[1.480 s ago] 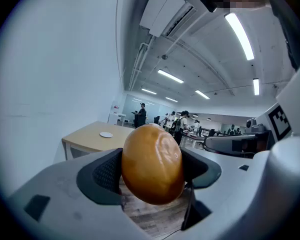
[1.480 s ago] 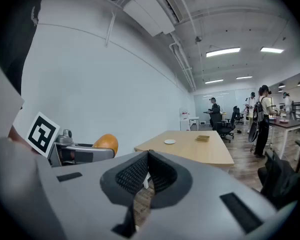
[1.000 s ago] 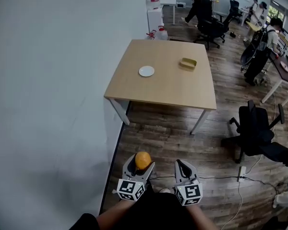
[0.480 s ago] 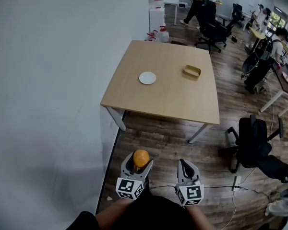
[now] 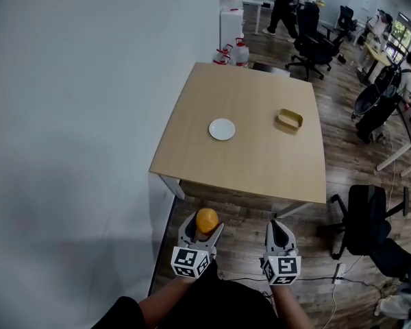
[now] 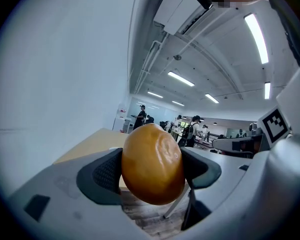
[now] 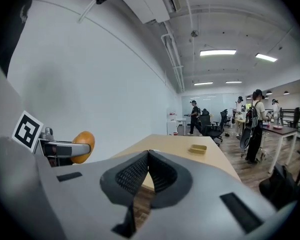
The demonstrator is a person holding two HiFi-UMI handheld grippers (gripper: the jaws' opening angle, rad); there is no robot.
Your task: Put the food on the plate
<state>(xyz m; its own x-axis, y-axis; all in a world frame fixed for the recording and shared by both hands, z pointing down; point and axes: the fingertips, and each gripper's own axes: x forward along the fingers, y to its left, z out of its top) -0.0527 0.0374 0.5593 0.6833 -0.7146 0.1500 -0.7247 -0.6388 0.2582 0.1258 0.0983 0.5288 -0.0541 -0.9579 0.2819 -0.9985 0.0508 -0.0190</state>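
Note:
An orange bun-like food (image 5: 206, 221) (image 6: 152, 164) is clamped between the jaws of my left gripper (image 5: 203, 229) (image 6: 152, 171), held over the floor short of the table. It also shows at the left of the right gripper view as the orange food (image 7: 83, 146). My right gripper (image 5: 279, 234) (image 7: 148, 168) is shut with nothing in it, level with the left one. A small white plate (image 5: 222, 129) lies on the light wooden table (image 5: 246, 163) ahead, left of centre.
A shallow yellow tray (image 5: 290, 120) (image 7: 196, 148) sits right of the plate. A white wall (image 5: 75, 115) runs along the left. A black office chair (image 5: 366, 218) stands right of the table. People and more chairs (image 5: 308, 29) are at the far end. Cables (image 5: 329, 279) lie on the floor.
The table has drawn nearer and shifted right in the head view as I walk forward. Both grippers keep their hold and spacing; the food stays in the left one.

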